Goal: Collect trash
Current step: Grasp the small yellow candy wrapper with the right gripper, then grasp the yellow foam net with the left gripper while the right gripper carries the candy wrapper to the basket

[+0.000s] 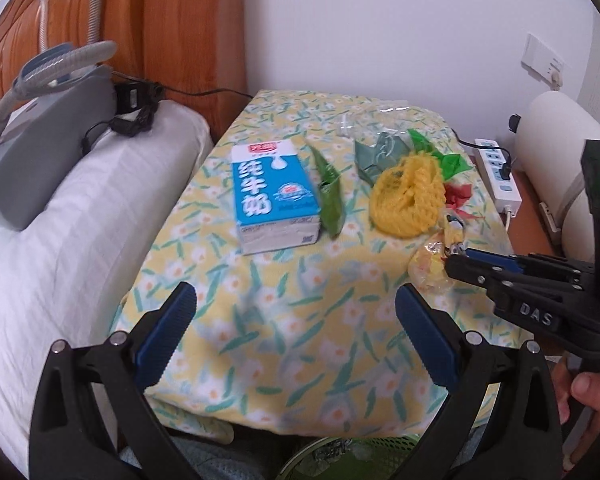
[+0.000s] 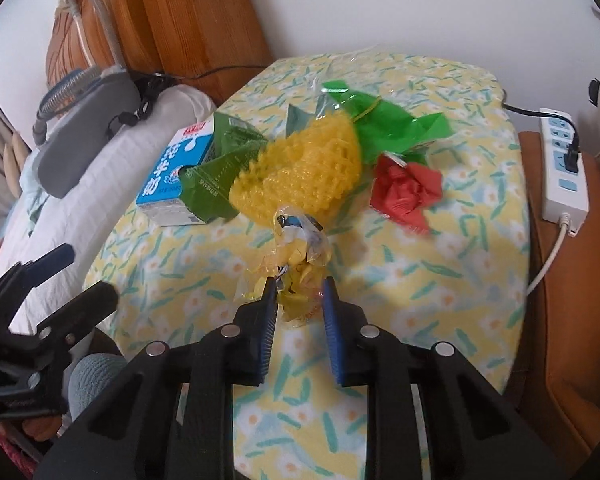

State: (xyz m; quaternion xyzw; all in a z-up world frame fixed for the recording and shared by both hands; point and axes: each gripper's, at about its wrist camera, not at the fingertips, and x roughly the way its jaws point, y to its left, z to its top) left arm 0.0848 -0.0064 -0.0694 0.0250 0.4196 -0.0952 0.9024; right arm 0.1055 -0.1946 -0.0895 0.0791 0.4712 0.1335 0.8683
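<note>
Trash lies on a table with a floral yellow cloth [image 1: 283, 280]. A blue milk carton [image 1: 273, 196] lies at the left, a green wrapper [image 1: 330, 196] beside it, then yellow foam netting [image 1: 408, 196], green plastic [image 2: 384, 120] and red crumpled paper [image 2: 404, 192]. My right gripper [image 2: 300, 292] is shut on a clear and yellow plastic wrapper [image 2: 300, 252] at the table's near right; it also shows in the left wrist view [image 1: 454, 258]. My left gripper [image 1: 295, 312] is open and empty above the table's front edge.
A white pillow [image 1: 59, 232] with a grey machine and hose [image 1: 47, 132] lies left of the table. A white power strip [image 2: 564, 168] sits on a brown surface at the right. A green mesh basket [image 1: 364, 454] stands below the table's front edge.
</note>
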